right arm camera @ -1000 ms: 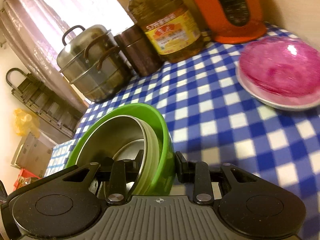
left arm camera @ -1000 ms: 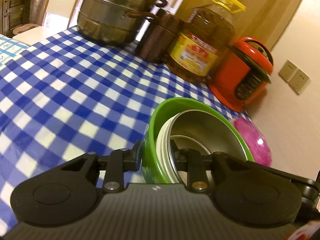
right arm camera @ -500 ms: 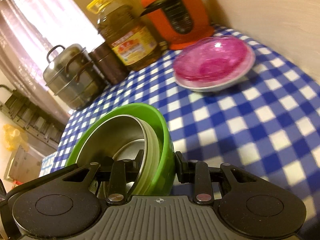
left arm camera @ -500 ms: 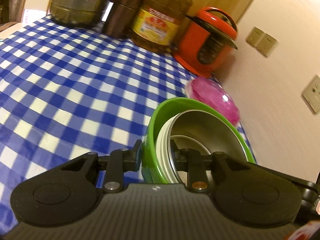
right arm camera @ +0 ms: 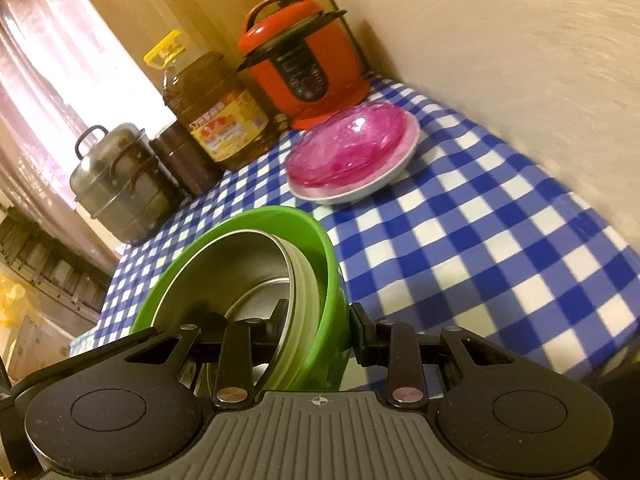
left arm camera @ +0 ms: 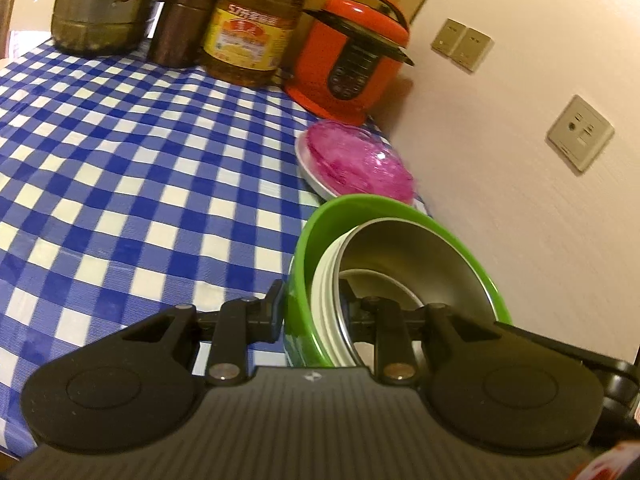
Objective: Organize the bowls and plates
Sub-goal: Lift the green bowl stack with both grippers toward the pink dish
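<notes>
Bowl stack [left arm camera: 400,264] — carried, both grippers [left arm camera: 312,312] [right arm camera: 318,320] clamping its rim; next: set down beside pink plates [right arm camera: 352,152].

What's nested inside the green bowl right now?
Inside the green bowl sit pale bowls or plates, only their stacked rims showing, then a steel bowl innermost. Something round lies in the steel bowl, half hidden behind the left claw. The green bowl's bottom is covered.

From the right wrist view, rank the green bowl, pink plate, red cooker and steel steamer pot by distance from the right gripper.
1. green bowl, clamped in the right gripper.
2. pink plate, ahead, slightly right.
3. red cooker, behind the plate by the wall.
4. steel steamer pot, far left; too close to the cooker to call.
</notes>
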The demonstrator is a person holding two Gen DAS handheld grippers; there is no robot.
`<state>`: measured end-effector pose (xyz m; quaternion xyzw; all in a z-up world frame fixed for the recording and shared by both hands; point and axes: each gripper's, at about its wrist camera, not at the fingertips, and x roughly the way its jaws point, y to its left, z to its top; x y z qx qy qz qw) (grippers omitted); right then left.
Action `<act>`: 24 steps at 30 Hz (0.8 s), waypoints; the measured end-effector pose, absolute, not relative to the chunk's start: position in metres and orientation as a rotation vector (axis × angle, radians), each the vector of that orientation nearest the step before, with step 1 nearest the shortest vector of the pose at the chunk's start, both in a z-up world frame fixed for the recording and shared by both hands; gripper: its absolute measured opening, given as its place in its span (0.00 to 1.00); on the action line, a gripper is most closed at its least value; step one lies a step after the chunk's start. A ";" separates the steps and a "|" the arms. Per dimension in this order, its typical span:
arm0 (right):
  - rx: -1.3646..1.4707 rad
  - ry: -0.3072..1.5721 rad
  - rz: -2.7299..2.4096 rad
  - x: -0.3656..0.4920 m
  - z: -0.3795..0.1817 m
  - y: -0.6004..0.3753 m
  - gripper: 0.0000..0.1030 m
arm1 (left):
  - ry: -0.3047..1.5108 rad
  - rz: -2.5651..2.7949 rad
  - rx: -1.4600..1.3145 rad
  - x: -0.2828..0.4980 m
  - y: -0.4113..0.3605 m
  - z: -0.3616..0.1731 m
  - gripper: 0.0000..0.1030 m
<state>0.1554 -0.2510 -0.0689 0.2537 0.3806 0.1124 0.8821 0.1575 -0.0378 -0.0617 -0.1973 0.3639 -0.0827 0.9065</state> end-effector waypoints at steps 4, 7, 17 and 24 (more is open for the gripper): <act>0.542 0.783 0.227 0.152 -0.067 -0.262 0.30 | 0.750 -0.182 -0.391 0.156 -0.049 -0.058 0.23; 0.554 0.776 0.223 0.151 -0.066 -0.269 0.30 | 0.749 -0.187 -0.381 0.156 -0.055 -0.055 0.23; 0.579 0.761 0.210 0.152 -0.063 -0.285 0.30 | 0.748 -0.203 -0.359 0.161 -0.071 -0.049 0.23; 0.587 0.760 0.208 0.159 -0.062 -0.293 0.30 | 0.750 -0.210 -0.349 0.170 -0.079 -0.046 0.23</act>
